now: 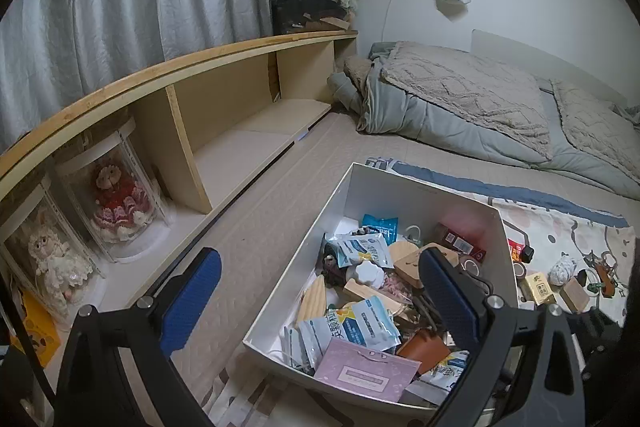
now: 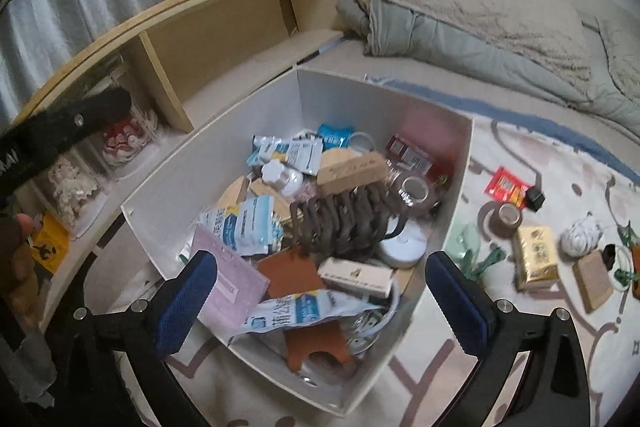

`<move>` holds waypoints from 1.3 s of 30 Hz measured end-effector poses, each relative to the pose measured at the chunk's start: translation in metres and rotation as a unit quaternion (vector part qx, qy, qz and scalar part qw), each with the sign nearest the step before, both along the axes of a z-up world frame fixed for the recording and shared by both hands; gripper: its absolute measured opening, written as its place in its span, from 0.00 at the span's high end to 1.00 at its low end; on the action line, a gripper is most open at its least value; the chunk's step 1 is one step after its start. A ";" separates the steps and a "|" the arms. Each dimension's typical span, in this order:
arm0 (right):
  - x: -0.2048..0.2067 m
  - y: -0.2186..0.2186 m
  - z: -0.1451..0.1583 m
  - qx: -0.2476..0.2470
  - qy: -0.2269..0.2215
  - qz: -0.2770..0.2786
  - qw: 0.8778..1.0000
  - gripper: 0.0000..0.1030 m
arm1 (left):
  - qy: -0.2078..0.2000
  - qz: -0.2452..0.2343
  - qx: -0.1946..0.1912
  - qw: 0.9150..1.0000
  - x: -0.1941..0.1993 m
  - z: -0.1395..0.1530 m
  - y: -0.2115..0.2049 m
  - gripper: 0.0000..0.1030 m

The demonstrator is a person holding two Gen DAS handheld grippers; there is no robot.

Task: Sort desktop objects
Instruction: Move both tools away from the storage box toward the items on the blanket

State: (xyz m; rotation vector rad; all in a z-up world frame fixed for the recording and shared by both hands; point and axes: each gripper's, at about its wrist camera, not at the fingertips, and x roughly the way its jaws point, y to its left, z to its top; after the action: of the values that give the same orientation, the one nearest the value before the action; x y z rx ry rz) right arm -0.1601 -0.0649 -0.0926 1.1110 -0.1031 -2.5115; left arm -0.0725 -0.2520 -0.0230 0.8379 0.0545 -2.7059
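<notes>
In the right wrist view the white box point(image 2: 224, 155) is heaped so that the pink card point(image 2: 230, 277) and brown leather piece point(image 2: 316, 347) lie partly buried under blue-white sachets point(image 2: 248, 223). Motion blur smears the print on the gold packet point(image 2: 536, 257). In the left wrist view the right tong pad point(image 1: 450, 301) covers part of the box contents, and the dolls point(image 1: 116, 203) are dimmed behind clear cases.

white box point(image 2: 248, 131); pink card point(image 2: 230, 277); dark-brown hair clip point(image 2: 340, 223); gold packet point(image 2: 536, 259); red sachet point(image 2: 506, 185); grey-beige quilted blanket point(image 1: 460, 95).
</notes>
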 end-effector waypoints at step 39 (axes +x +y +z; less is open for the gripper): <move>0.011 0.133 0.056 0.016 0.078 -0.139 0.987 0.00 | 0.001 -0.061 -0.009 0.998 -0.014 0.004 0.063 0.01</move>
State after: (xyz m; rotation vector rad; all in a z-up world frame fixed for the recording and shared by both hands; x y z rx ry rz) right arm -0.1489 0.0680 -0.0365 0.9652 -0.1866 -2.8480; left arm -0.0869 -0.1892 -0.0191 0.8589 -0.0217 -2.8160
